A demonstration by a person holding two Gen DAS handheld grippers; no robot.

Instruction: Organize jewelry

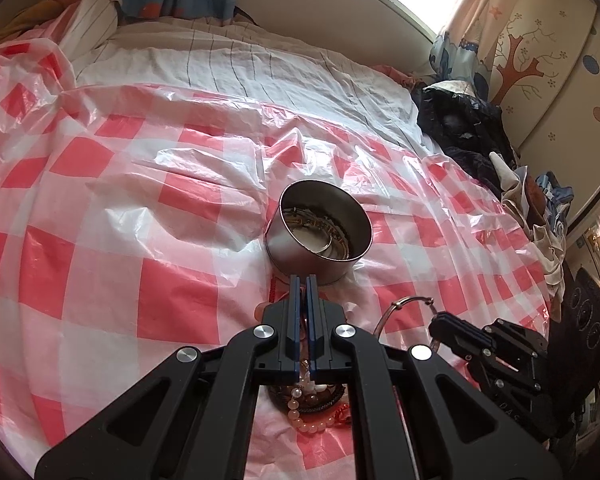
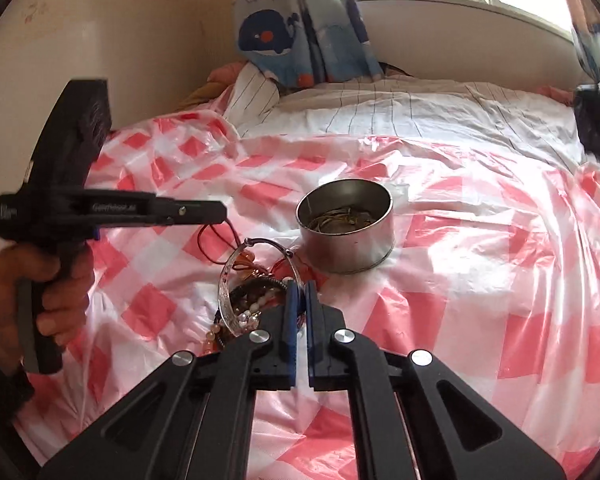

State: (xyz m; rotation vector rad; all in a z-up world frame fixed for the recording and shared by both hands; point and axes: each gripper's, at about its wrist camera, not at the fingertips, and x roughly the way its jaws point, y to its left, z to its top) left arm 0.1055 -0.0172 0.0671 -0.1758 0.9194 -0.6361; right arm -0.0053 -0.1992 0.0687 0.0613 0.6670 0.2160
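Tin (image 2: 345,236) on sheet (image 2: 480,280), jewelry pile (image 2: 248,308) before it

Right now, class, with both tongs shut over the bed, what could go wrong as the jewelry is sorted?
1. The right tongs grip a clear bangle by its edge; it could slip and fall back onto the bead pile.
2. The left tongs hold a thin red cord that trails into the pile, so lifting may drag other pieces along.
3. The metal tin sits on crinkled checked plastic over soft bedding; a nudge might tip it.
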